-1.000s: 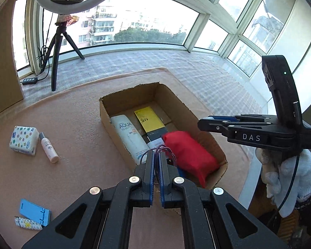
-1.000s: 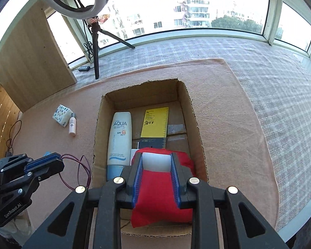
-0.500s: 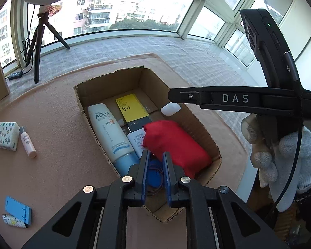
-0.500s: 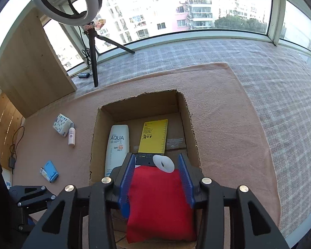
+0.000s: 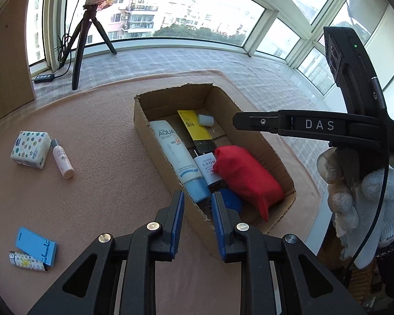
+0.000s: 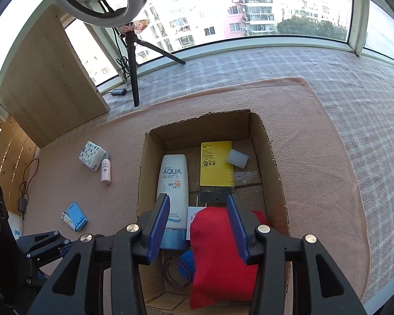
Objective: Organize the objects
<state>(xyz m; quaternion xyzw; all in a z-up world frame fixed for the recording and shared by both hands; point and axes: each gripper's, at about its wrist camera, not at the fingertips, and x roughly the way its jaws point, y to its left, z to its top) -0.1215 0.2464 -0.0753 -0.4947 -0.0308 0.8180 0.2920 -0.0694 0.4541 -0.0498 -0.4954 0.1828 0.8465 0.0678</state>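
Note:
A cardboard box (image 5: 149, 115) (image 6: 260, 131) sits on the pink mat. In it lie a white AQUA tube (image 5: 177, 155) (image 6: 173, 181), a yellow card (image 5: 193, 128) (image 6: 216, 164), a small white case (image 5: 205, 120) (image 6: 237, 158), a white charger (image 5: 207, 166), a red pouch (image 5: 247, 177) (image 6: 220, 262) and a dark red cable coil (image 6: 174, 267) by a blue piece (image 6: 187, 260). My left gripper (image 5: 195, 200) hangs open and empty over the box's near left wall. My right gripper (image 6: 198, 204) is open and empty above the pouch and tube.
On the mat left of the box lie a patterned tissue pack (image 5: 30, 149) (image 6: 92, 155), a small pink bottle (image 5: 62, 158) (image 6: 105, 170), a blue phone stand (image 5: 36, 249) (image 6: 76, 216) and a lighter (image 5: 26, 261). A tripod (image 5: 78, 52) with a ring light stands by the window.
The left gripper let the cable coil go into the box, opened and drew back. The right gripper dropped the white case, which now rests on the yellow card, and opened wider.

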